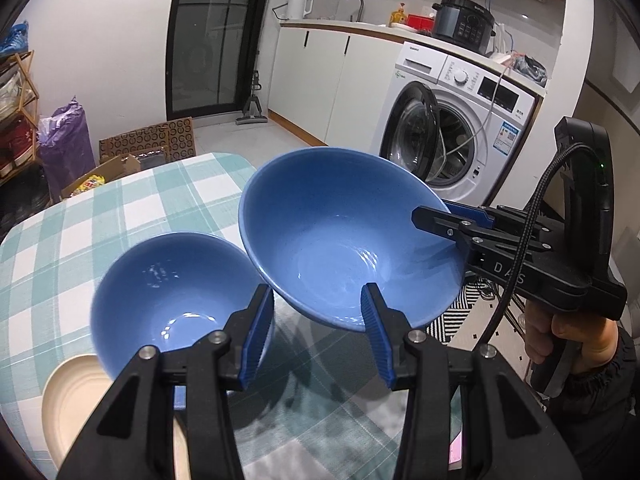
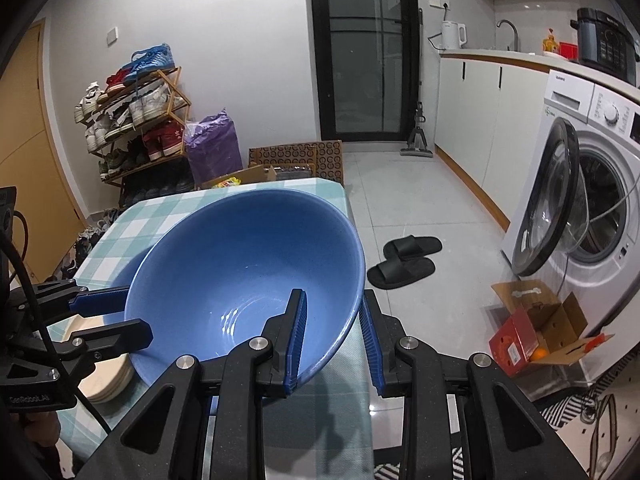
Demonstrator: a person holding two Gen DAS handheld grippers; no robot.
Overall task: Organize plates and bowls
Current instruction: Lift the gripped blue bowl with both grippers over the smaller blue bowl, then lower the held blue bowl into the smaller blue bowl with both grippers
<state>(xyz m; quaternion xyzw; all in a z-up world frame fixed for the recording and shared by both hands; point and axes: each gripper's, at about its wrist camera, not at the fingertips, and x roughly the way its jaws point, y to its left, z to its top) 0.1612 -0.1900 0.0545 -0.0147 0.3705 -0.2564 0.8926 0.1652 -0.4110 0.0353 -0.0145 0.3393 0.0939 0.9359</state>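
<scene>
While the left-wrist camera looks down over a green-and-white checked tablecloth (image 1: 120, 208), my left claw (image 1: 315, 286) stands partly open. Its left finger lies across the near rim of a small round blue ceramic bowl (image 1: 160, 292), and its right pad is clear of that bowl. I cannot tell whether the bowl is actually gripped. The small bowl overlaps the far edge of a stack of cream plates (image 1: 68, 392). To its right, a large round blue ceramic bowl (image 1: 340, 232) hangs tilted above the table's corner. My right claw (image 1: 434, 210), with my hand (image 1: 568, 340) around its grip, pinches the large bowl's rim.

From the right-wrist camera, my right claw (image 2: 333, 294) is nearly closed on the large bowl (image 2: 240, 264). One finger is inside the wall and the other outside, and the bowl leans off the table edge. My left claw (image 2: 138, 312) reaches in from the left above the cream plates (image 2: 104, 384), and the large bowl hides most of the small one.
</scene>
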